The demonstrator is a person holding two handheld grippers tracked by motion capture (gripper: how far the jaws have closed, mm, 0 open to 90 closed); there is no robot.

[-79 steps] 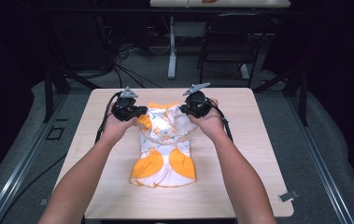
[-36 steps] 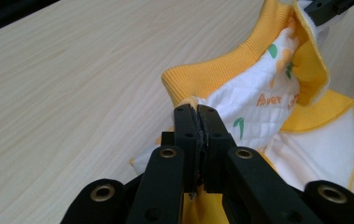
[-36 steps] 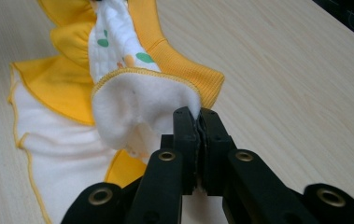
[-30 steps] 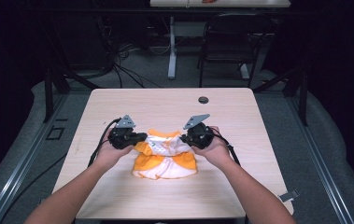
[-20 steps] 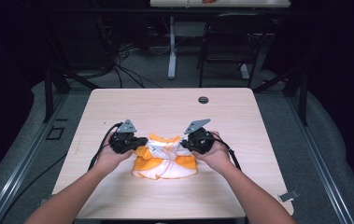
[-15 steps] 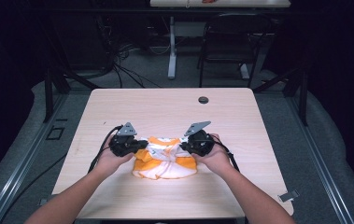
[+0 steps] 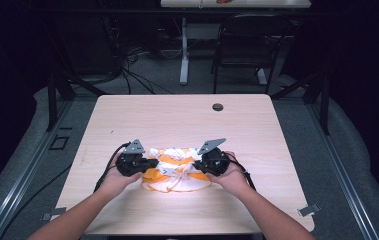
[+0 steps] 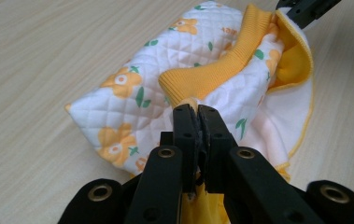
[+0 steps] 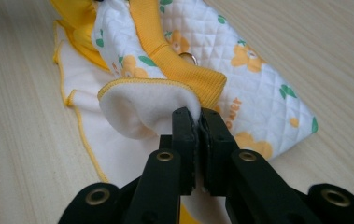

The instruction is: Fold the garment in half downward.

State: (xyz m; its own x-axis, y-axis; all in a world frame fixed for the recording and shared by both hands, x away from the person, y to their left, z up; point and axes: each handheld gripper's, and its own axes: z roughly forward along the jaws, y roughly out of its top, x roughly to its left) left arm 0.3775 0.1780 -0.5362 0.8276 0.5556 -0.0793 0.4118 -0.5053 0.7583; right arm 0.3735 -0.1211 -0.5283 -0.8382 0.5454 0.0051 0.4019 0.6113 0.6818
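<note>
In the high view, the person's forearms (image 7: pixel 277 220) were cut off by the bottom edge. The folded garment (image 7: pixel 174 172) hid its own lower layers, and its printed lettering (image 9: pixel 233 114) in the right gripper view was partly hidden by a fold and unreadable.

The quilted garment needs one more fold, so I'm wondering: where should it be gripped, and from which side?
Probably at the two end edges of the quilted garment, coming in from either side: its bunched hems there are thin enough to pinch, as the left gripper and right gripper do.
</note>
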